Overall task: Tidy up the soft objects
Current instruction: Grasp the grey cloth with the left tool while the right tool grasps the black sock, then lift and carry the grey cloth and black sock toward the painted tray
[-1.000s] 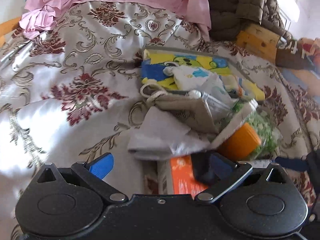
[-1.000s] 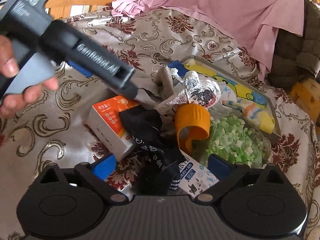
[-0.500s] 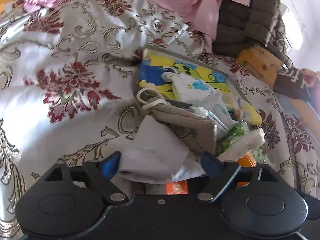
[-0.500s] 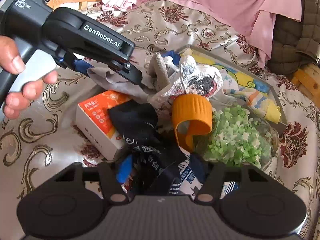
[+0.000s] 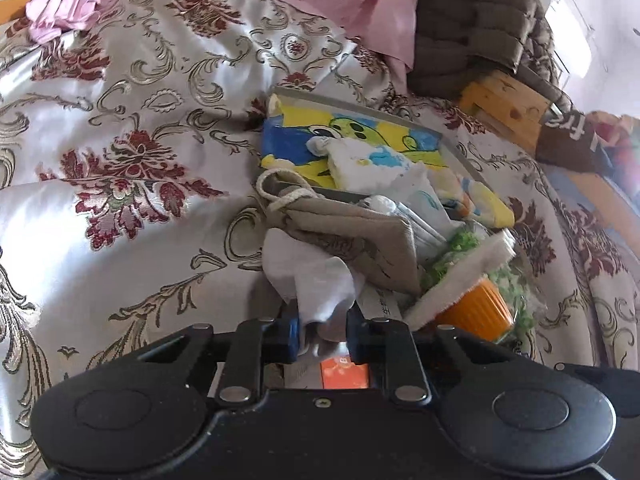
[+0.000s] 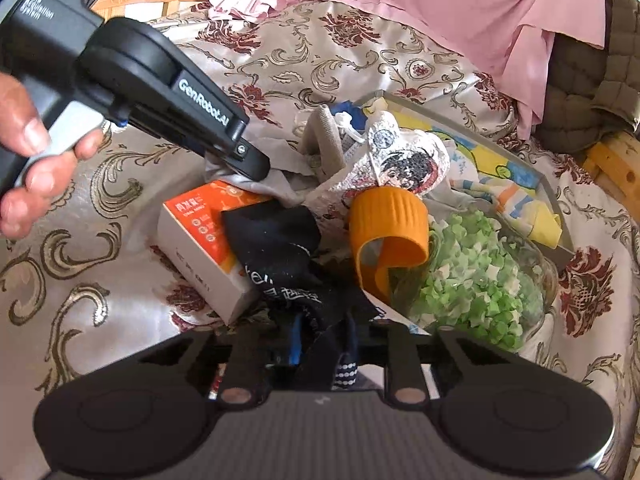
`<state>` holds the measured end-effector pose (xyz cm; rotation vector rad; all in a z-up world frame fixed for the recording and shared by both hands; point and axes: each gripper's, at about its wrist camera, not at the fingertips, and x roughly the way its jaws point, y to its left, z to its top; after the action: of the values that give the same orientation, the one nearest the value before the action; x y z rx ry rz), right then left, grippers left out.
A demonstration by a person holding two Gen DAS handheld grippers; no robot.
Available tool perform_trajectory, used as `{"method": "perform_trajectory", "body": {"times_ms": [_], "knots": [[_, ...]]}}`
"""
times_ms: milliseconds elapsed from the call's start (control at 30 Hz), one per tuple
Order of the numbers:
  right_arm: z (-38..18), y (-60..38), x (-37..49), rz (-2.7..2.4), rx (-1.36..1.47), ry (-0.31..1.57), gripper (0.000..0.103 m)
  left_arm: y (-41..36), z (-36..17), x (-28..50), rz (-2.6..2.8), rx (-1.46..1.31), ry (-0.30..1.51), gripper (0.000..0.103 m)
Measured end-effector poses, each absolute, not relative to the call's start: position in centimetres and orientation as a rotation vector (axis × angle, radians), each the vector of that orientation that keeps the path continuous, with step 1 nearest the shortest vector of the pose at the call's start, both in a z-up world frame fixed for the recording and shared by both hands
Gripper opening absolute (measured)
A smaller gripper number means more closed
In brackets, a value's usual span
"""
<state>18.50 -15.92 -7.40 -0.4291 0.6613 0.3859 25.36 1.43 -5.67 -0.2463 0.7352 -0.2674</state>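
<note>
A pile of soft things lies on the patterned bedspread (image 5: 120, 168). My left gripper (image 5: 322, 330) is shut on a pale grey cloth (image 5: 316, 276); it also shows in the right wrist view (image 6: 256, 172) pinching that cloth (image 6: 280, 184). My right gripper (image 6: 324, 340) is shut on a black sock with white lettering (image 6: 280, 256). A beige pot holder (image 5: 360, 240) lies behind the grey cloth. A grey tray (image 5: 360, 106) holds cartoon-print cloths (image 5: 352, 136).
An orange and white box (image 6: 200, 240) lies under the sock. An orange silicone sleeve (image 6: 388, 220) leans on a clear bag of green pieces (image 6: 480, 272). Pink fabric (image 6: 440, 8) and a dark quilted cushion (image 5: 480, 40) lie at the back.
Both grippers closed: the left one moved in and shut on the grey cloth, the right one shut on the black sock.
</note>
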Motion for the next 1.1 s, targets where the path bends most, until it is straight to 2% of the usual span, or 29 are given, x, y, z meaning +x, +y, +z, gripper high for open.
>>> {"method": "perform_trajectory", "body": {"times_ms": [167,733,1100], "knots": [[-6.9,-16.0,18.3,0.380,-0.396,0.647,0.007,1.3,-5.5,24.9,-0.256,-0.239,0.717,0.015],[-3.6,-19.9,17.3,0.238,-0.216,0.564,0.006,-1.5,-2.7,19.6,-0.335,-0.116,0.639,0.012],[-1.2,-22.6,16.6,0.281,0.007,0.460,0.006,-2.8,-1.4,17.1,-0.392,-0.084,0.543,0.012]]}}
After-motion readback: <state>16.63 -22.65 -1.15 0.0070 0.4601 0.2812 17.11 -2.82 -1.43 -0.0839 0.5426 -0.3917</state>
